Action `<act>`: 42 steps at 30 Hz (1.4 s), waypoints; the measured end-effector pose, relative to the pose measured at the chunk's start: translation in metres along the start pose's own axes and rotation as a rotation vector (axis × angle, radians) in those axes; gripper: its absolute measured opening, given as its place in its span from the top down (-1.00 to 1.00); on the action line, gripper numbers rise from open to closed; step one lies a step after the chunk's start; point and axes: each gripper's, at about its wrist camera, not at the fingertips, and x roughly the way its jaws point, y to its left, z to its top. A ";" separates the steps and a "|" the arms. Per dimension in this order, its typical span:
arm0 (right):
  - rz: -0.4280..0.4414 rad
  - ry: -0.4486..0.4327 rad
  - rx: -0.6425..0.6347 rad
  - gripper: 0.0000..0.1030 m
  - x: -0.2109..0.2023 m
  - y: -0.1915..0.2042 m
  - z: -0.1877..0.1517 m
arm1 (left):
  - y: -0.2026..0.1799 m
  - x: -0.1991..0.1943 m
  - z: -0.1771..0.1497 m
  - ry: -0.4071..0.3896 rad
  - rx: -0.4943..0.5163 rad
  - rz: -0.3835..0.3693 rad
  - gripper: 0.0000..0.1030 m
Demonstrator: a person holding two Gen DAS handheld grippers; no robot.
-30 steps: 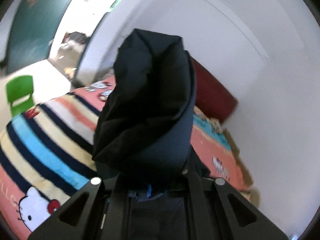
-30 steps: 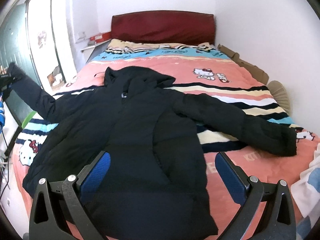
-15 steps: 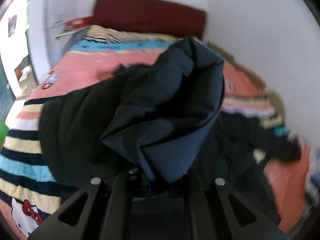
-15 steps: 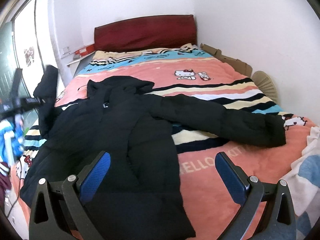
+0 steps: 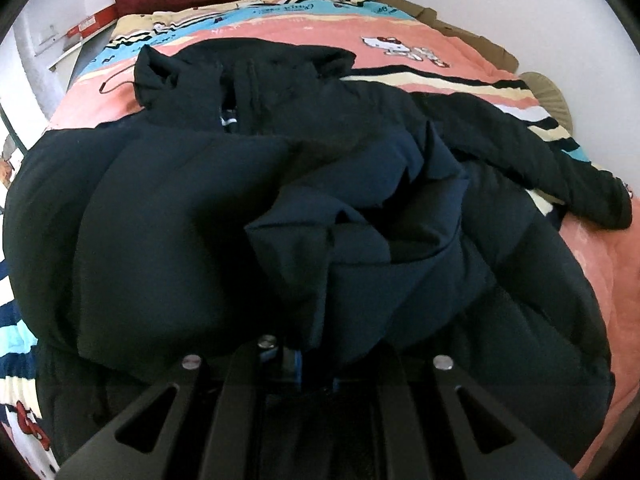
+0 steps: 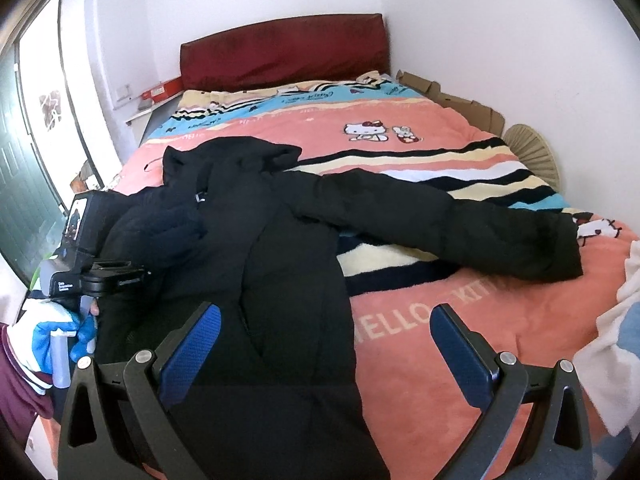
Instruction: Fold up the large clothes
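A black hooded padded jacket [image 6: 280, 260] lies front up on the striped cartoon blanket [image 6: 440, 328]. Its hood [image 6: 240, 156] points to the headboard. My left gripper [image 5: 316, 376] pinches the cuff end of the left sleeve [image 5: 360, 220], which is folded over the jacket's chest; its jaws are opening, with cloth still between them. A gloved hand [image 6: 52, 332] holds that tool at the jacket's left edge. The other sleeve [image 6: 460, 224] stretches out to the right. My right gripper [image 6: 326, 340] hangs open above the jacket's lower right part, holding nothing.
A dark red headboard [image 6: 284, 48] closes the far end. Cardboard [image 6: 460, 100] and a woven fan [image 6: 532, 152] sit between bed and right wall. A shelf with a red box [image 6: 160, 90] is at far left. White and blue cloth [image 6: 616, 340] lies at the right edge.
My left gripper swung the sleeve from out beyond the bed's left side across and down onto the jacket's chest. My right gripper drifted slightly and stayed open.
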 end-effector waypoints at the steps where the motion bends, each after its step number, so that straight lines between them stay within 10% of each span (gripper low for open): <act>1: 0.001 0.002 -0.001 -0.99 0.001 0.001 -0.001 | 0.000 -0.001 0.001 0.002 0.001 -0.007 0.79; 10: 0.001 0.009 -0.008 -0.99 0.005 0.005 -0.002 | 0.000 -0.016 0.001 0.014 0.040 -0.063 0.59; 15: 0.000 0.012 -0.016 -0.99 0.005 0.010 0.000 | -0.010 -0.027 -0.003 0.001 0.074 -0.121 -0.17; 24: 0.019 0.016 -0.051 -0.99 0.007 0.027 0.008 | 0.012 -0.085 -0.008 -0.097 0.069 -0.205 -0.19; 35: 0.250 0.072 -0.196 -0.98 0.075 0.147 0.055 | 0.190 -0.111 0.031 -0.217 -0.193 0.058 -0.19; 42: 0.301 0.143 -0.230 -0.91 0.153 0.201 0.066 | 0.220 -0.059 0.050 -0.165 -0.179 0.092 -0.19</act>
